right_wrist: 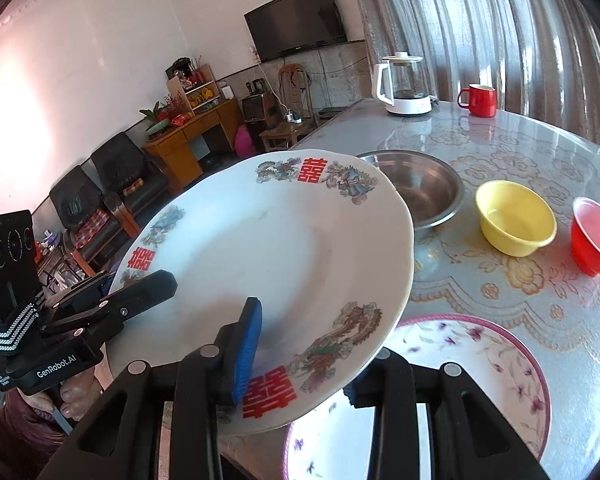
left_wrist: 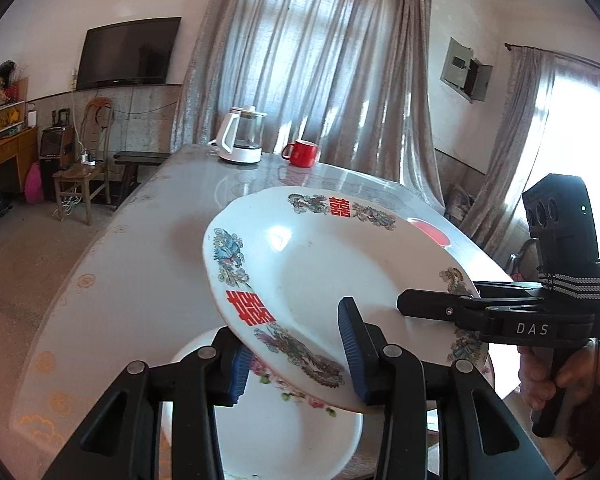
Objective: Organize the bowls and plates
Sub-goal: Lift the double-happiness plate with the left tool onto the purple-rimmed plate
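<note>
A white plate with dragons and red characters (left_wrist: 320,272) (right_wrist: 272,264) is held tilted in the air above the table by both grippers. My left gripper (left_wrist: 296,360) is shut on its near rim; it also shows in the right wrist view (right_wrist: 140,292) at the plate's left edge. My right gripper (right_wrist: 296,364) is shut on the rim too; it also shows in the left wrist view (left_wrist: 428,304). Below lies a flowered plate with a pink rim (right_wrist: 480,380) (left_wrist: 284,440). A steel bowl (right_wrist: 424,188), a yellow bowl (right_wrist: 516,218) and a red bowl (right_wrist: 594,236) stand beyond.
A glass kettle on a white base (left_wrist: 242,136) (right_wrist: 404,84) and a red mug (left_wrist: 302,153) (right_wrist: 480,100) stand at the far side of the round table (right_wrist: 520,144). Chairs, a wooden cabinet and curtains surround the table.
</note>
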{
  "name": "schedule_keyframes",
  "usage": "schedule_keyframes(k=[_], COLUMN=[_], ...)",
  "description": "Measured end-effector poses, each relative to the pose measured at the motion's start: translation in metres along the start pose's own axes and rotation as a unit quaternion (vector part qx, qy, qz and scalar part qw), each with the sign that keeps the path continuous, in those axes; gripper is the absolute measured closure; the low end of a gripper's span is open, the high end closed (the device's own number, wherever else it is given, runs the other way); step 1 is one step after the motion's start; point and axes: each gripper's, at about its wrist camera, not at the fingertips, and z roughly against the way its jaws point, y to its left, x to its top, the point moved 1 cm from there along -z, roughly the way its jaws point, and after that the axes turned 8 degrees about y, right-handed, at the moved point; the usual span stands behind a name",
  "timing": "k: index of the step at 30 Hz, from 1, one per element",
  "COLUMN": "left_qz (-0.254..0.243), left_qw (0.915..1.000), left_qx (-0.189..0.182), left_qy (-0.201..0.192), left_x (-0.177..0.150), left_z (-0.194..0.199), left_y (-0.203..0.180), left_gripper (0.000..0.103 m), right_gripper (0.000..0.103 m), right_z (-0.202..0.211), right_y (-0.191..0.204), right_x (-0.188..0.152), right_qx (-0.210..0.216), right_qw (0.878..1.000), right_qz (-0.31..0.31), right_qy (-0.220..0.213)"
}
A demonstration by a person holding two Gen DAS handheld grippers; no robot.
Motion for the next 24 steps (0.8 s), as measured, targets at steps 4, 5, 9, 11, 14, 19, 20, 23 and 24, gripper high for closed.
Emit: schedule_keyframes(k=[4,5,9,11,14,19,20,23,24], left_qz=[-0.023,-0.029,-0.048,-0.053,-0.054,-0.054,-0.055,-0.057,-0.059], left_qw=[0.9993,0.9988,0.9962,0.9942,0.9912,0.9862,0.9856,0.9838,0.9837], left_qx=[-0.025,-0.031,-0.056,-0.068,-0.084,-0.105,-0.107,-0.109,-0.107], left_qy=[0.018,0.024,0.048,0.064,0.086,0.116,0.119,0.131,0.132], left_x=[-0.006,-0.008,-0.016,-0.021,-0.030,-0.038,-0.040,-0.042,-0.043], left_z=[-0.008,-0.011,-0.022,-0.029,-0.039,-0.054,-0.055,-0.061,-0.062], left_y=[-0.032,-0.039,-0.064,-0.073,-0.085,-0.097,-0.099,-0.102,-0.102], left_gripper=[0.060,0.060,0.059,0.059,0.058,0.057,0.057,0.057,0.057], right_gripper=[0.069,0.069,0.069,0.069,0.069,0.068,0.068,0.068,0.068], right_z=[0.021,0.026,0.043,0.048,0.054,0.057,0.057,0.056,0.056], right_y=[-0.018,-0.023,-0.042,-0.050,-0.064,-0.081,-0.083,-0.090,-0.091], right_x=[-0.023,-0.029,-0.051,-0.060,-0.075,-0.092,-0.094,-0.100,-0.102], right_qx=[-0.015,-0.018,-0.030,-0.034,-0.042,-0.058,-0.060,-0.065,-0.069], right_qw=[1.000,1.000,0.999,0.998,0.997,0.995,0.994,0.993,0.992], right_qz=[-0.019,-0.025,-0.040,-0.047,-0.061,-0.082,-0.085,-0.094,-0.096], right_qy=[-0.003,-0.002,0.001,0.007,0.016,0.029,0.031,0.037,0.038])
